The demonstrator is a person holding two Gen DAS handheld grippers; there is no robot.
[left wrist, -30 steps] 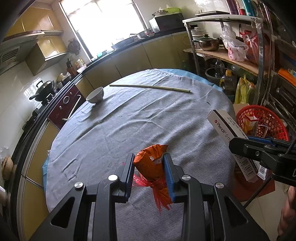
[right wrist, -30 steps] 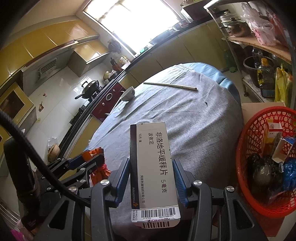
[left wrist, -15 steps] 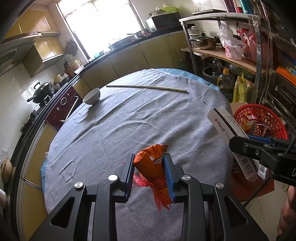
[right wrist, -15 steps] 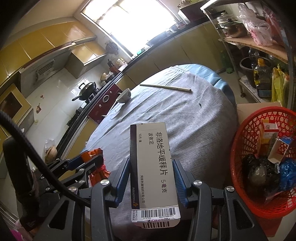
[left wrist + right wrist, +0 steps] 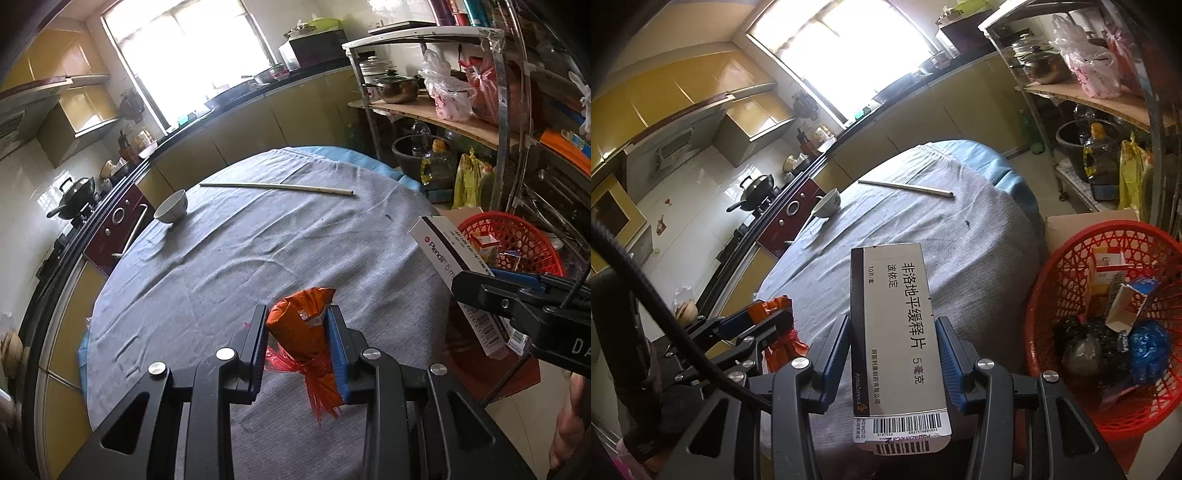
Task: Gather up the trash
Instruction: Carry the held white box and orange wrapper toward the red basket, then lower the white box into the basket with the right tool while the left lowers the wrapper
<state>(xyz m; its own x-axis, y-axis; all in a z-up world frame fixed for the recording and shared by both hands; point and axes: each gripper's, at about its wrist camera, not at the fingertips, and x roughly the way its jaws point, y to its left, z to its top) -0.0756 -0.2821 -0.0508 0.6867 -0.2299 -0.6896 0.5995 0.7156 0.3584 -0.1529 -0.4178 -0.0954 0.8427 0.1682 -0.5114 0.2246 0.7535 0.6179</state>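
While both grippers hang over the near edge of it, the round table [image 5: 258, 258] fills most of each view, draped in a wrinkled grey cloth with a blue layer showing at the far rim. Kitchen counter and stove curve along its left side; a metal shelf rack [image 5: 498, 110] with pots and plastic bags stands to the right.

Red mesh basket [image 5: 1052, 295]: on the floor just right of the table, beside a sheet of cardboard. Already holds small cartons, a dark bag, a blue crumpled bag.

Right gripper [image 5: 894, 354]: clenched on a white medicine box [image 5: 897, 332], long axis pointing forward, barcode end nearest the camera, black Chinese print on top. Box held in the air at the table's right edge, with the basket to its right. From the left wrist view the same box [image 5: 443, 251] overlaps the basket's near rim.

Left gripper [image 5: 297, 347]: pads pressed on an orange snack wrapper [image 5: 301, 325], with a knotted red plastic tail hanging below. Wrapper is held over the cloth; whether it touches cannot be told.

Far side of table: a long thin stick [image 5: 277, 186] lying flat, and a small white bowl [image 5: 171, 212] near the left edge, well apart from both grippers.
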